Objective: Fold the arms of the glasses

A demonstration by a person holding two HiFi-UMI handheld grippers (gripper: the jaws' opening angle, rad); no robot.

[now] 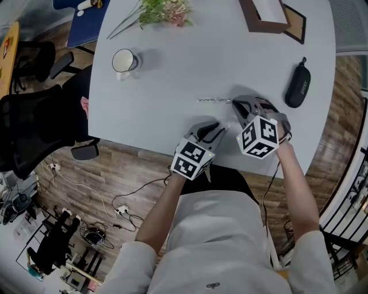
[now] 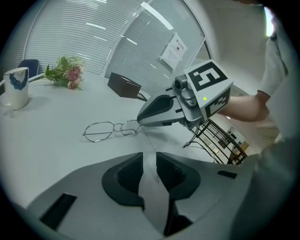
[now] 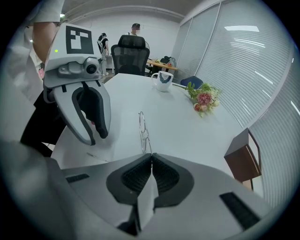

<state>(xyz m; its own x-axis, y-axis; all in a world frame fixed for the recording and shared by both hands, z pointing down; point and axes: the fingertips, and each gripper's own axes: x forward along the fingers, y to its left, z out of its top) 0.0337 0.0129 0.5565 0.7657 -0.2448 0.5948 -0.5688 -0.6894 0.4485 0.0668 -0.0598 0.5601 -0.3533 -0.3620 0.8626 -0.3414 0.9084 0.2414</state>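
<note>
Thin wire-framed glasses point(image 1: 214, 100) lie on the grey table point(image 1: 167, 86) just in front of me. My right gripper point(image 1: 234, 104) is shut on the near end of their frame; in the right gripper view the lenses point(image 3: 142, 130) stand out straight ahead of the shut jaws point(image 3: 151, 157). My left gripper point(image 1: 221, 128) is open, close to the right gripper on its left. In the left gripper view the glasses point(image 2: 110, 130) hang from the right gripper's tip point(image 2: 139, 121), and one thin arm point(image 2: 149, 140) runs back into the gap between my left jaws, with no pad pressing on it.
A white mug point(image 1: 123, 61) stands at the left and a bunch of flowers point(image 1: 161, 11) lies at the back. A black glasses case point(image 1: 297, 86) lies at the right, and a brown box point(image 1: 264, 16) sits at the back. The table's front edge is close below the grippers.
</note>
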